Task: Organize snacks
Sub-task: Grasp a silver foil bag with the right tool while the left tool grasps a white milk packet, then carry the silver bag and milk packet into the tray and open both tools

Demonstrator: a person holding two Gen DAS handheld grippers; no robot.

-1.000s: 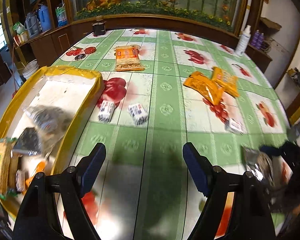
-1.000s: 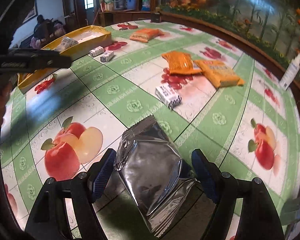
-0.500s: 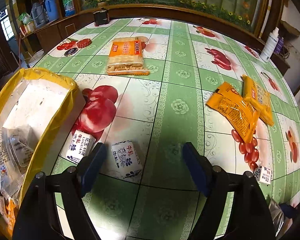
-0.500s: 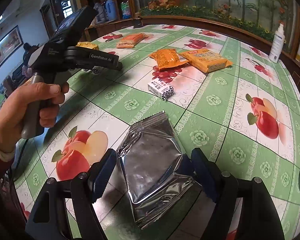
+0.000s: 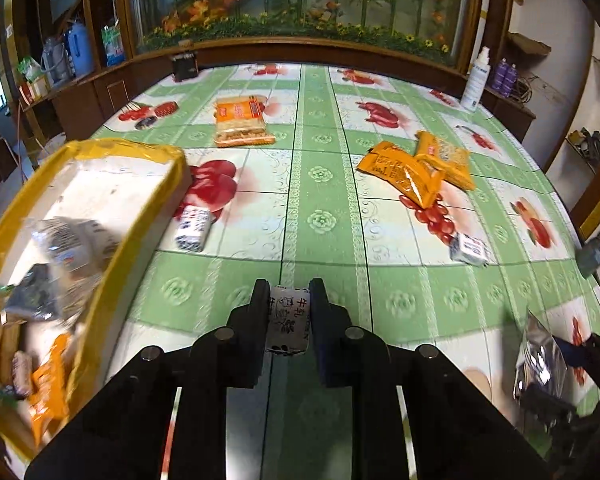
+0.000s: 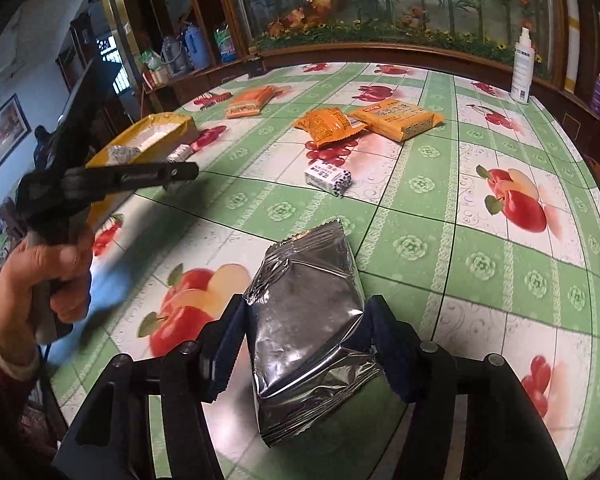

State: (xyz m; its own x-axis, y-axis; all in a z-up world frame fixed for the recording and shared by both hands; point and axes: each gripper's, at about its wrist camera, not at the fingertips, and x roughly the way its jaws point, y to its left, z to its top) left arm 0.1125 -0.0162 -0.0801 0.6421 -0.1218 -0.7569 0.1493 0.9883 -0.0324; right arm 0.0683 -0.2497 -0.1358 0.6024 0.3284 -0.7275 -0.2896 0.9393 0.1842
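Small white packet: a blue-printed wrapped snack sits between the fingers of the left gripper, both pads against its sides. Half a second ago it lay on the tablecloth just ahead of the wide-open left jaws; now they are closing on it.
Left fingers: narrowed to the packet's width, gripping it; whether it is lifted clear of the cloth cannot be told.
Silver foil bag: lies between the fingers of the right gripper, on the apple print of the tablecloth. The jaws are closing; both pads appear to touch the creased sides, though how firm the hold is cannot be told. A second ago they stood wider, clear of the foil.
Yellow-rimmed tray: to the left of the held packet, already holding several wrapped snacks, blurred in this view.
Second white packet: beside the tray's outer wall, on the cloth.
Third white packet: mid-table, near the two orange packs.
Far orange pack: alone toward the back.
Meaning for the task: both hands have gone from reaching to taking hold, so two snacks look ready to go to the tray; five remain on the table.
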